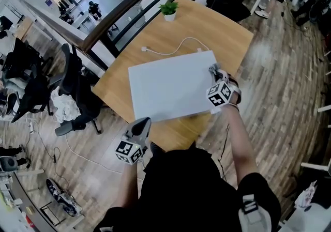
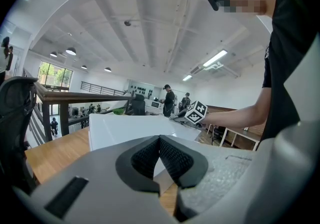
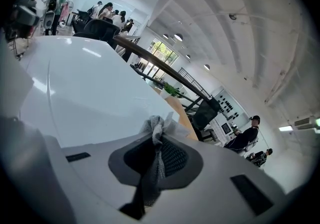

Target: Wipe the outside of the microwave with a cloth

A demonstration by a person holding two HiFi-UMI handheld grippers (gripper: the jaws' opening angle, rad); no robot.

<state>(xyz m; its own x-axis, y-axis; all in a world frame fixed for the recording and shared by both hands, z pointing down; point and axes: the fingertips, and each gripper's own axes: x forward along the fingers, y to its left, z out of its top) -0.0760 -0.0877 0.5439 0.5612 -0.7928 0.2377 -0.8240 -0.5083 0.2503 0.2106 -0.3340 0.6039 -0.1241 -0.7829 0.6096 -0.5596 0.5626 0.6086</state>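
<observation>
Squarely on the light wooden desk (image 1: 222, 32) sits the white box-shaped microwave (image 1: 168, 89). At its right edge the right gripper (image 1: 213, 71) pinches a grey woven cloth (image 3: 156, 130) between its 2 fingers, close over the white top. By the microwave's near left corner, the left gripper (image 1: 143, 124) hangs with its fingers pressed together on nothing.

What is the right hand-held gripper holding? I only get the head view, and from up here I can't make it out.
Observer: The right gripper view shows the right hand-held gripper shut on a grey cloth.
Operator: And the left one?
Observer: The left gripper view shows the left hand-held gripper shut, with nothing between its jaws.
Operator: Is that white thing a flat board?
Observer: No; seen from the left, the microwave is a box, its side rising from the wooden table.
</observation>
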